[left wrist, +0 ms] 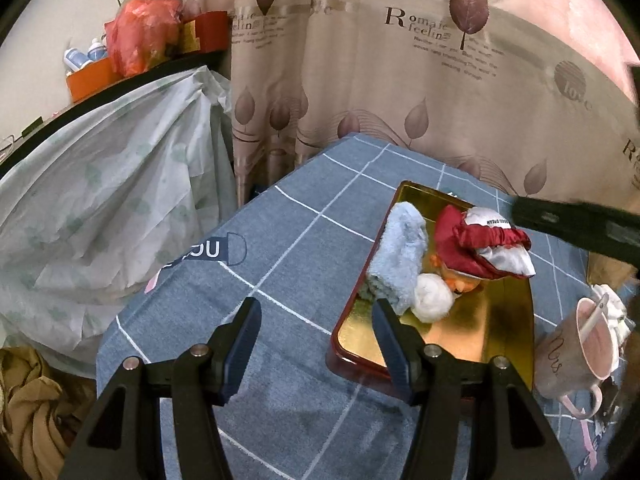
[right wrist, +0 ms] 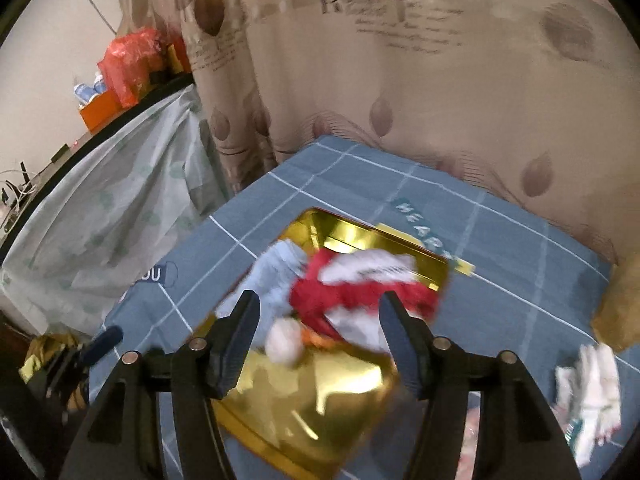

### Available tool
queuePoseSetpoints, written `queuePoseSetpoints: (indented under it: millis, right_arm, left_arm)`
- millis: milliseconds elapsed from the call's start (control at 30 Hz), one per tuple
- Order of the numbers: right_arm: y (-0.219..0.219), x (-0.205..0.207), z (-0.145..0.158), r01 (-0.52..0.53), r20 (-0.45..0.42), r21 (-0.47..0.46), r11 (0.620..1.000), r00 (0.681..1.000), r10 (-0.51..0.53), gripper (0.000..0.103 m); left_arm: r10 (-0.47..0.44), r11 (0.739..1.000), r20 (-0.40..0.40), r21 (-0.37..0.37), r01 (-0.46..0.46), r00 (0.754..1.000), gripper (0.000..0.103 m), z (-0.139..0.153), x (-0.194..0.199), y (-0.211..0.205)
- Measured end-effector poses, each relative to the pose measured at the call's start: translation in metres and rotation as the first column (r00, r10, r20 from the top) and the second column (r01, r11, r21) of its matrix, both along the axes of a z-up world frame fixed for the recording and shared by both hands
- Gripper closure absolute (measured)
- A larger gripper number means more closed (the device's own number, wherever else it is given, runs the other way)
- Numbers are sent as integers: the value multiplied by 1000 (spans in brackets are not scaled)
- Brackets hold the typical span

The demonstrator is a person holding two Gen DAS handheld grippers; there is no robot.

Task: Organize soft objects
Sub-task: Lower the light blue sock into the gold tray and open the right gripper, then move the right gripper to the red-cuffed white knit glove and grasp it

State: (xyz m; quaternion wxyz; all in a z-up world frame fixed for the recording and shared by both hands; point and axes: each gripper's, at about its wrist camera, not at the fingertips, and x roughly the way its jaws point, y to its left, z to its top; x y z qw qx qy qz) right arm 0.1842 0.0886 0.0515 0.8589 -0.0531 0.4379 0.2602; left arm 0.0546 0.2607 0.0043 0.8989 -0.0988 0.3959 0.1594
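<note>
Both hand-held grippers, left (left wrist: pixel 316 312) and right (right wrist: pixel 316 312), gape empty above blue checked cloth (left wrist: pixel 280 240) before leaf-print curtain (left wrist: pixel 360 80).

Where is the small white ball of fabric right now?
The white ball lies inside the gold tray, touching the light blue towel to its left in the left wrist view, just below the red and white cloth.
</note>
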Motion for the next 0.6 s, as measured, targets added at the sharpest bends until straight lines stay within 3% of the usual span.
queuePoseSetpoints:
  millis: [267, 500, 600]
  right_arm:
    - [-119, -15, 13, 139, 65, -72, 988, 989, -134, 44]
    - [-235, -10, -8, 343, 56, -157, 926, 939, -338, 44]
    - [-265, -9, -23, 391, 44, -179, 903, 920, -390, 44]
  left_arm:
    - [-11, 1000, 1, 27, 11, 1000, 44, 2, -1, -7]
    - [-36, 998, -9, 52, 36, 999, 44, 2, 0, -17]
    - [-53, 996, -12, 65, 54, 999, 44, 2, 0, -24]
